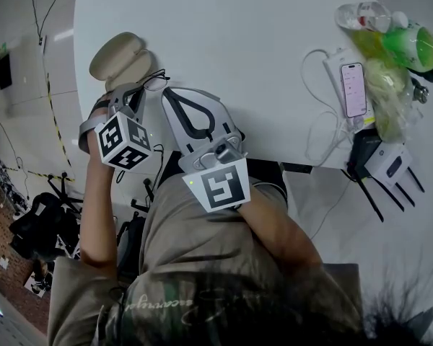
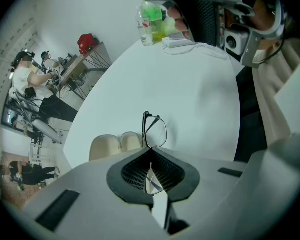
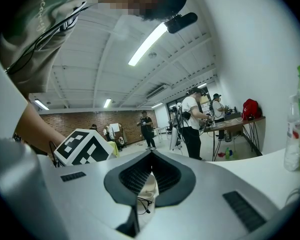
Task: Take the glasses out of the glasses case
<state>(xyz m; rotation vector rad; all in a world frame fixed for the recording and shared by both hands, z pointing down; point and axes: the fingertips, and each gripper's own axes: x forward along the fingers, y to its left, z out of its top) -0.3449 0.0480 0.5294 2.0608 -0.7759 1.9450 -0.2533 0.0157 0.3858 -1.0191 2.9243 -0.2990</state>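
Smooth white table (image 1: 238, 34), beige oval case (image 1: 119, 60), thin-rimmed glasses (image 2: 155, 131)

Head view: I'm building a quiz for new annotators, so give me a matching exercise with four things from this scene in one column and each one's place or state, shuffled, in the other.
Things
1. glasses
2. glasses case
3. phone
4. green bottle

Places or states
A. face up with its screen lit
B. lying open near the left edge of the table
C. next to the clear bottle at the far right
D. upright, pinched in the left tongs

Pairs: 1-D; 2-B; 3-A; 4-C
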